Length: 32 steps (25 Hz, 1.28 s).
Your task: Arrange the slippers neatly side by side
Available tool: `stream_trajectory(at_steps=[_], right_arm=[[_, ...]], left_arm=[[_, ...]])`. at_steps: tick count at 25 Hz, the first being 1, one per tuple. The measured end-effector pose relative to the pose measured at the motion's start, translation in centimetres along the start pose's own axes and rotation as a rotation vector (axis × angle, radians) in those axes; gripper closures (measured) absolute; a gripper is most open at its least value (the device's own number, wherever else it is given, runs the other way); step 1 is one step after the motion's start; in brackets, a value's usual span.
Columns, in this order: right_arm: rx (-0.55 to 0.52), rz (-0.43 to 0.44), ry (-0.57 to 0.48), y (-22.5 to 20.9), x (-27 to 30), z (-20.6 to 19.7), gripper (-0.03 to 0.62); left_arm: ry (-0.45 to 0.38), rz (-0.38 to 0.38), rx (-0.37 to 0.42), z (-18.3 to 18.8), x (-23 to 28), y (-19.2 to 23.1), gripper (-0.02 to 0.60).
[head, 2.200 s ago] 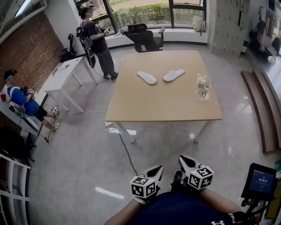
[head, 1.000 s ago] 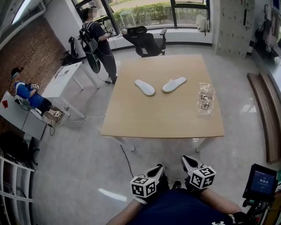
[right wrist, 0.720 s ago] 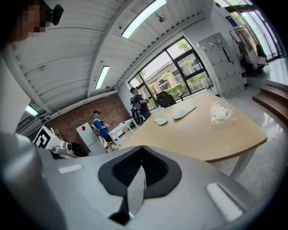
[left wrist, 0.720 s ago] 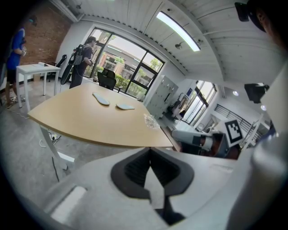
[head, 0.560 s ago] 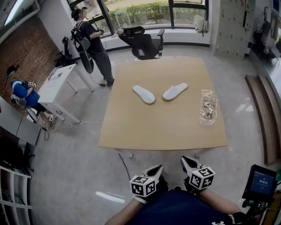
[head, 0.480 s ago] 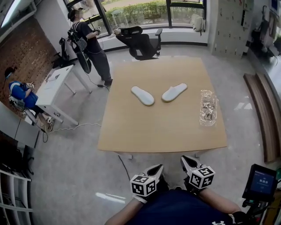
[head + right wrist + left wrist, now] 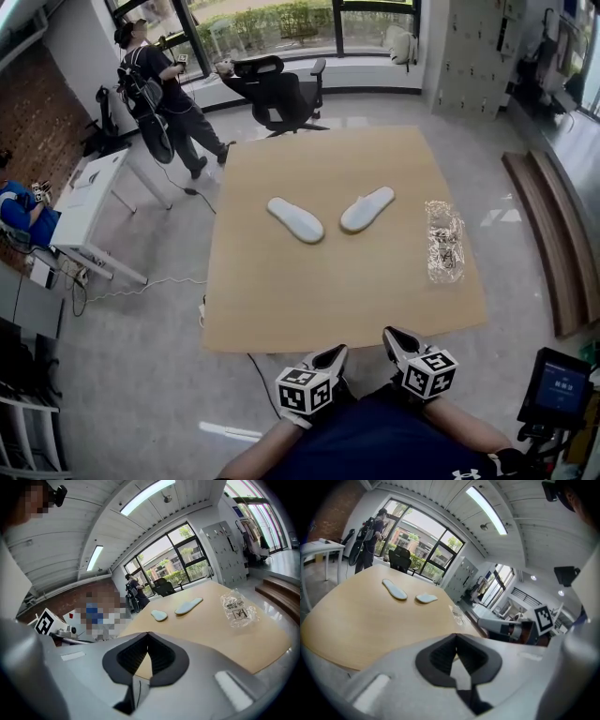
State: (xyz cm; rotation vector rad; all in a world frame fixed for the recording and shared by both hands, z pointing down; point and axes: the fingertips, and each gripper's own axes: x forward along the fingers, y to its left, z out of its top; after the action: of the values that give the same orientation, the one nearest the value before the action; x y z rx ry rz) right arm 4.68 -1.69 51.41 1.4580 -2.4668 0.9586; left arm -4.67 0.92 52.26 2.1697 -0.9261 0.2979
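Table (image 7: 347,291): big pale wooden top straight ahead of me at 12 o'clock, its near edge just past both grippers

Wooden bench (image 7: 555,253): long dark boards on the floor at 2 o'clock, well apart from the table

Office chair (image 7: 278,90): black, tipped back, beyond the far edge of the table at 11 o'clock

White desk (image 7: 86,204): on the floor off at 10 o'clock, with a cable trailing from it toward the table leg

Standing person (image 7: 161,86): at 11 o'clock by the windows, dark clothes, next to the chair

Screen (image 7: 559,386): small lit display low at 4 o'clock, close by my right side

Left slipper (image 7: 295,219): white, flat on the far half of the table at about 11 o'clock, its far end angled out toward 10

Right slipper (image 7: 367,208): white, flat on the table at about 12 to 1 o'clock, its far end angled out toward 2; the pair makes a V with the near ends closest, and I see bare wood between them, so they do not touch

Plastic bag (image 7: 444,242): clear and crumpled, on the table at 1 to 2 o'clock near the right edge, apart from the slippers

Left gripper (image 7: 456,635): low by my body, short of the table, jaws pressed together with nothing between them

Right gripper (image 7: 147,633): beside the left one, also short of the table, jaws pressed together and empty
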Motion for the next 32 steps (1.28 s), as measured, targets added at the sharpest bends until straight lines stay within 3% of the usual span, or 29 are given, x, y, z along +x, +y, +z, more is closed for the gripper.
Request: stream_trajectory(at_steps=[8, 16, 21, 32], right_arm=[[0.005, -0.033, 0.065, -0.3, 1.5, 0.0, 0.583], [-0.002, 0.056, 0.116, -1.5, 5.7, 1.1, 0.583], [0.001, 0.113, 0.116, -3.6, 8.0, 4.1, 0.583], [0.023, 0.166, 0.105, -4.3, 9.0, 4.3, 0.583]], left_arm=[[0.031, -0.010, -0.080, 0.1, 0.7, 2.0, 0.578], [0.011, 0.065, -0.112, 2.0, 2.7, 4.0, 0.578], [-0.017, 0.112, -0.079, 5.5, 5.4, 3.9, 0.578], [-0.001, 0.182, -0.036, 5.6, 5.8, 3.7, 0.578]])
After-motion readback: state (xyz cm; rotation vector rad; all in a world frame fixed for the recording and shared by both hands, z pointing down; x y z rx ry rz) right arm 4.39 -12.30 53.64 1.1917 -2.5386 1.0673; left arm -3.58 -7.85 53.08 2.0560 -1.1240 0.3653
